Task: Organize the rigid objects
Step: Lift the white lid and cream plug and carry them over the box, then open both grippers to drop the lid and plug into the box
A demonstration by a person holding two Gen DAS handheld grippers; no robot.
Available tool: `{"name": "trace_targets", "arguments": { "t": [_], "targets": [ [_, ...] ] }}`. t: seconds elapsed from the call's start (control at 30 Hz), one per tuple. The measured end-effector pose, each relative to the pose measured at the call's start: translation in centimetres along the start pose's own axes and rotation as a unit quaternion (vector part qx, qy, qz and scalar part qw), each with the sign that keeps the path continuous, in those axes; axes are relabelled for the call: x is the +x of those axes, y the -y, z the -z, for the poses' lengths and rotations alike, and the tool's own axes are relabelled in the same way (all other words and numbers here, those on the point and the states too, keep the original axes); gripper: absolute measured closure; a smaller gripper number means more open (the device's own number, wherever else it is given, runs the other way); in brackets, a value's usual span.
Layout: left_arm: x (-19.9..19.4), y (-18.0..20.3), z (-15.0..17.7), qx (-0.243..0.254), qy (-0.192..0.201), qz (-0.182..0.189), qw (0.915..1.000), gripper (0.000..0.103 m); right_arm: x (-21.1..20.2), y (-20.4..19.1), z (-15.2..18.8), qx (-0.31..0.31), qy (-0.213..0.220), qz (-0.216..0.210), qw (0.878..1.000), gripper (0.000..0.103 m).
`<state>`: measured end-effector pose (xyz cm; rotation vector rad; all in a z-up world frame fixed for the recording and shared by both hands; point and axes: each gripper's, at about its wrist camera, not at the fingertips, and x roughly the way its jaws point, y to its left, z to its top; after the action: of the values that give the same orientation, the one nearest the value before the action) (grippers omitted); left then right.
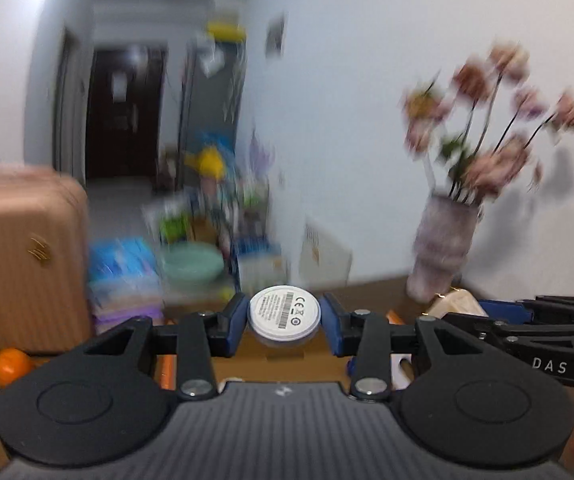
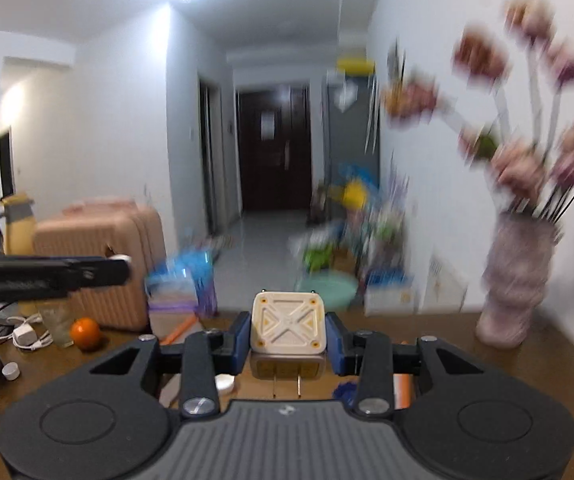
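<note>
My left gripper [image 1: 284, 322] is shut on a round white puck-shaped device [image 1: 284, 314] with a printed label facing the camera, held above the brown wooden table [image 1: 307, 364]. My right gripper [image 2: 287, 338] is shut on a cream square plug adapter [image 2: 287, 326] with two metal prongs pointing down, also held above the table [image 2: 439, 332]. The right gripper's black body shows at the right of the left wrist view [image 1: 527, 332]. The left gripper's body shows at the left of the right wrist view [image 2: 47, 274].
A pale vase of pink flowers [image 2: 515, 280] stands on the table by the wall, also in the left wrist view [image 1: 443, 248]. An orange [image 2: 85, 333], a white charger with cable [image 2: 25, 334], a small white cap [image 2: 11, 371] and a pink suitcase [image 2: 99, 264] lie left.
</note>
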<state>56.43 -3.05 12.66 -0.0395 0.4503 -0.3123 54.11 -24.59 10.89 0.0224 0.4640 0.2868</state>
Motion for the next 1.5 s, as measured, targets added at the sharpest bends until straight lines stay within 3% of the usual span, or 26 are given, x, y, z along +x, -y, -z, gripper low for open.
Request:
{"name": "trace_targets", "arguments": {
  "t": [0.17,0.37,0.47,0.53,0.63,0.8,0.9,1.03,1.1,1.23,1.3,1.5],
  "targets": [
    [11.3,-2.2,-0.1,-0.036,-0.098,-0.012,0.9945,0.063,10.8,1.9,-0.7,0.014,-0.107,0.001,0.994,0.065],
    [19.9,-4.6,1.5,-0.054,-0.179,-0.038,0.9816,0.063,20.4,3.7,0.6,0.042,-0.181,0.033,0.982,0.065],
    [22.4,-4.6,3.0,-0.048,-0.205,-0.05,0.9763,0.062,22.8,3.2,1.7,0.032,-0.203,0.042,0.978,0.065],
    [22.7,-4.5,3.7,-0.052,-0.205,-0.059,0.9756,0.047,23.8,2.9,2.4,0.026,-0.206,0.048,0.977,0.065],
    [21.9,-4.5,4.1,-0.054,-0.188,-0.053,0.9793,0.039,23.4,2.3,2.8,0.025,-0.196,0.056,0.979,0.063],
    [19.1,-4.0,2.3,-0.052,-0.178,-0.062,0.9807,0.032,20.5,1.3,0.8,0.004,-0.176,0.064,0.982,0.063],
    [15.8,-3.5,0.8,-0.038,-0.169,-0.073,0.9821,0.021,17.3,0.9,-0.9,0.001,-0.159,0.066,0.985,0.06],
    [9.6,-2.8,-0.2,-0.014,-0.136,-0.093,0.9863,0.019,10.7,-0.1,-2.5,-0.001,-0.12,0.073,0.99,0.038],
    [6.0,-2.4,-0.4,-0.003,-0.116,-0.094,0.9887,0.019,7.5,-0.7,-2.6,-0.003,-0.103,0.072,0.992,0.035],
    [-1.7,-1.5,0.3,0.009,-0.053,-0.101,0.9934,0.019,0.7,-2.2,-1.6,-0.015,-0.069,0.068,0.995,0.03],
    [-6.3,-0.9,1.3,0.024,0.001,-0.112,0.9934,0.015,-2.2,-2.9,-1.1,-0.016,-0.041,0.064,0.997,0.029],
    [-16.7,1.1,6.0,0.058,0.125,-0.123,0.9827,0.011,-11.1,-4.4,3.0,-0.007,0.084,0.053,0.995,0.023]
  ]
}}
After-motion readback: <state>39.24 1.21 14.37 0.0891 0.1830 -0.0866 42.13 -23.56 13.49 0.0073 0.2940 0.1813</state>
